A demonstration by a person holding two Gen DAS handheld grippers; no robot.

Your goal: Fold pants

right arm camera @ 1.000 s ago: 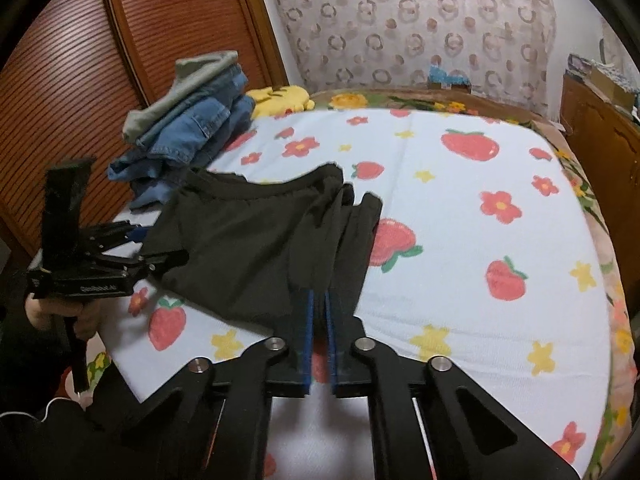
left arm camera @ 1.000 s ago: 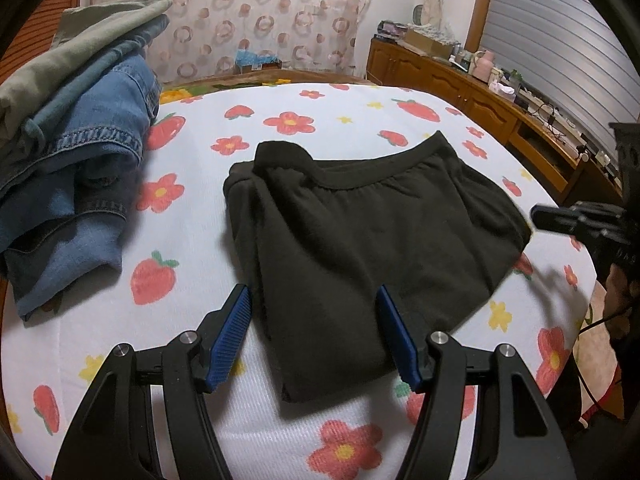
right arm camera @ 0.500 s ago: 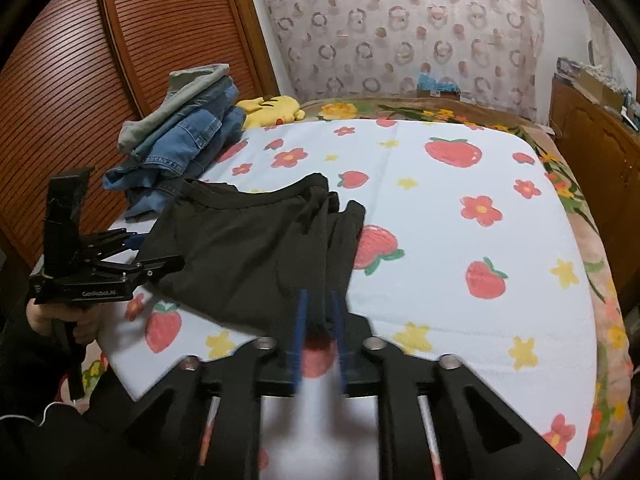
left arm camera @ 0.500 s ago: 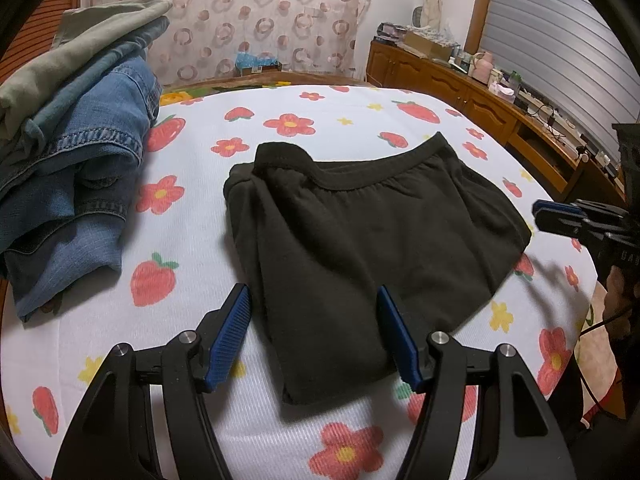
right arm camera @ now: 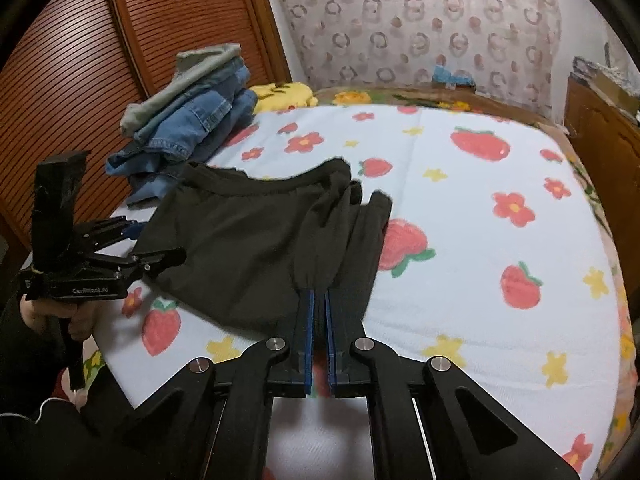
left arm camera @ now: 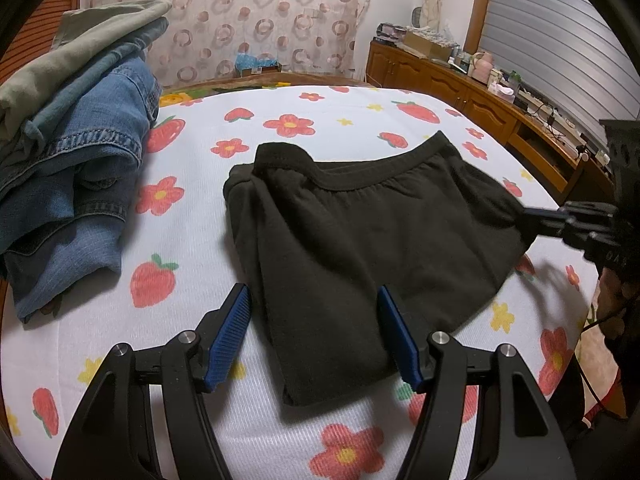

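Holding my left claw [left arm camera: 314,330] wide over the near corner of the black pants [left arm camera: 360,236], blue pads either side of the folded edge w/o pinching it. Pants lie folded on the bed sheet [left arm camera: 340,112], white w/ strawberries and flowers, elastic waistband on the far side, roughly mid-bed. My right claw [right arm camera: 318,334] is nearly closed, pads narrow w/ just a slit between them, tips at the pants' near edge where the cloth bunches into ridges; looks like a fold sits between the tips but I can't tell for sure if it's gripped. From the left cam the right claw shows at the pants' right edge, tips touching the cloth. From the right cam the left claw shows at the pants' left corner, hand [right arm camera: 60,312] on its handle. Pile of clothes [left arm camera: 72,152], jeans w/ a grey-green piece on top, sits on the sheet to the left of the pants, near but not touching. Yellow plush [right arm camera: 286,94] behind the pile by the slatted wood door [right arm camera: 120,40]. Wood cabinet [left arm camera: 460,92] w/ clutter along the right wall, patterned curtain [left arm camera: 260,20] at the back.
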